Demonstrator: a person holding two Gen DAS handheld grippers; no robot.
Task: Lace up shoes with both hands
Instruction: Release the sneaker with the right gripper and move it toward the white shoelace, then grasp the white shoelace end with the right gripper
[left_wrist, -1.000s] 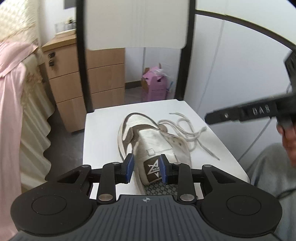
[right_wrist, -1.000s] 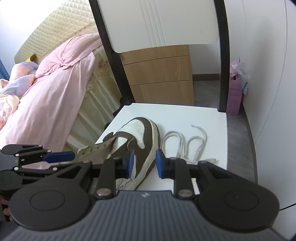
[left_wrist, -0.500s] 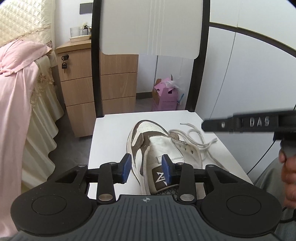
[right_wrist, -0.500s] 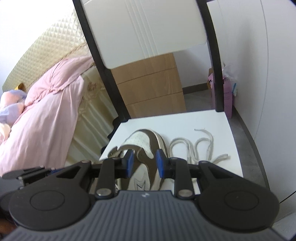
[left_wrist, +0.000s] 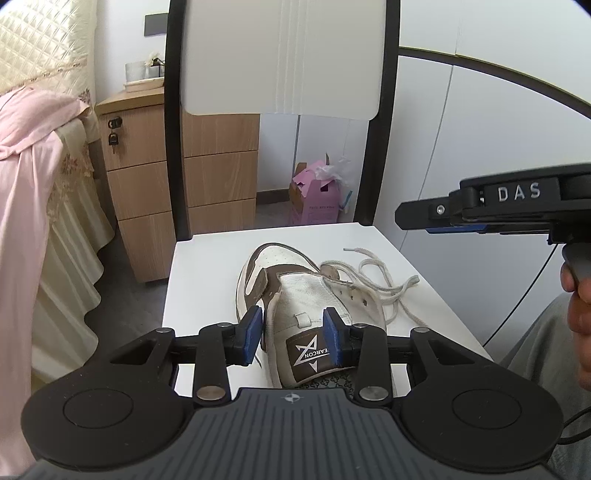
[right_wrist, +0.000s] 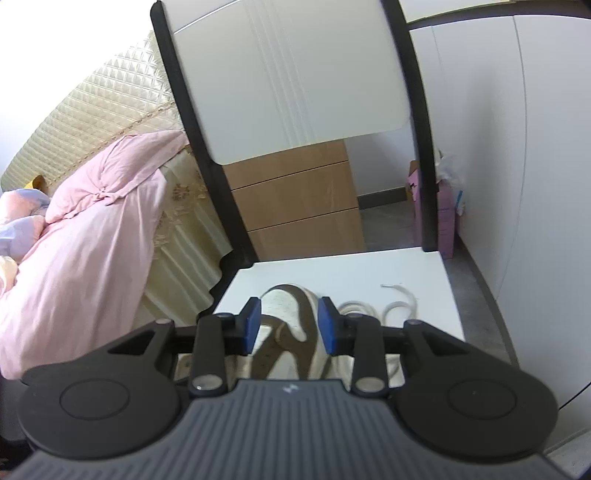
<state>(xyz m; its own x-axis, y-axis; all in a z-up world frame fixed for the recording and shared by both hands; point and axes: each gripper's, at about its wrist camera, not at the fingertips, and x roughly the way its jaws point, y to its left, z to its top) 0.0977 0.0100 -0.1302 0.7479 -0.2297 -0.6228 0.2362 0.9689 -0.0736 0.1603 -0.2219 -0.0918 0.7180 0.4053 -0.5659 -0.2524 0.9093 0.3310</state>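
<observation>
A brown and white sneaker (left_wrist: 280, 273) lies on the white chair seat (left_wrist: 207, 266), toe pointing away. Its white tongue (left_wrist: 306, 317) with a brown label shows between the pads of my left gripper (left_wrist: 293, 336); a gap is visible at the left pad, so nothing is gripped. A loose pale lace (left_wrist: 384, 280) lies in loops on the seat right of the shoe. My right gripper (left_wrist: 413, 218) hovers side-on at the right. In the right wrist view the right gripper (right_wrist: 290, 325) hangs over the sneaker (right_wrist: 291, 310); its jaws are opening and grip nothing. The lace (right_wrist: 399, 306) lies to its right.
The chair's white back (left_wrist: 280, 55) with black posts rises behind the seat (right_wrist: 332, 269). A wooden drawer cabinet (left_wrist: 155, 177) and a bed with a pink cover (right_wrist: 92, 240) stand to the left. A pink box (left_wrist: 317, 199) sits on the floor. A hand (left_wrist: 580, 295) is at the right edge.
Both grippers' jaws have spread wider. The right wrist view has tipped upward, so the shoe now sits lower behind its pads, and the left gripper has left that view.
</observation>
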